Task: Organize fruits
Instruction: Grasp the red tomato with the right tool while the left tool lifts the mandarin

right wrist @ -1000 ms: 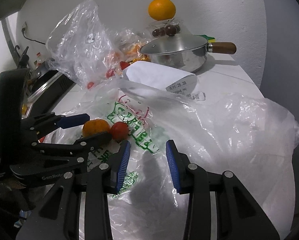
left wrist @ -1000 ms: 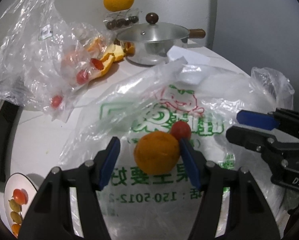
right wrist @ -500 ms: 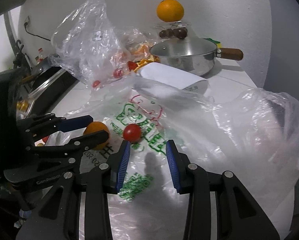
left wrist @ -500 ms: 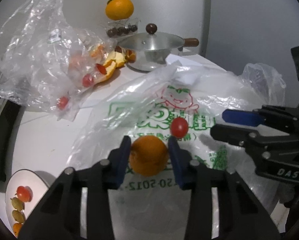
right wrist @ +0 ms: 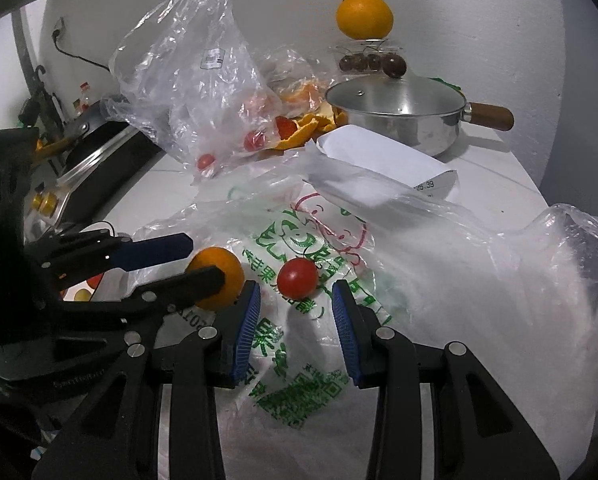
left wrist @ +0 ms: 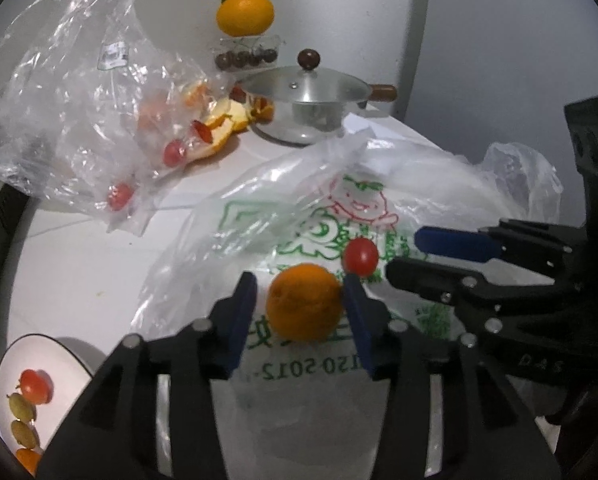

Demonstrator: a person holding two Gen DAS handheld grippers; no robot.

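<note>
Left gripper (left wrist: 301,312) sits bottom centre of the left wrist view, jaws opening, with the small orange (left wrist: 303,307) between the blue pads; a gap shows on the left pad side, the right pad is at or just beside the fruit, so no squeeze on it. The orange lies on the printed plastic bag (left wrist: 319,216) spread over the white table (left wrist: 79,280), centre of frame. Cherry tomato (left wrist: 361,256) rests on the same bag just up and right of the orange, near the tip of the right gripper's fingers, which come in from the right edge. In the right wrist view the right gripper (right wrist: 295,308) is bottom centre, jaws parted and gripping nothing; the tomato sits just past its fingertips, not between the pads. White plate (left wrist: 59,356) at lower left of the left view holds a tomato and a few small yellowish fruits. Clear bag (left wrist: 79,112) upper left holds more tomatoes, with orange peel (left wrist: 223,120) beside it. Steel pot (left wrist: 307,108) with lid and wooden handle upper centre. A big orange (left wrist: 245,12) sits on a clear box (left wrist: 247,54) of dark round fruits against the wall. A paper receipt (right wrist: 379,156) lies in front of the pot in the right view.
</note>
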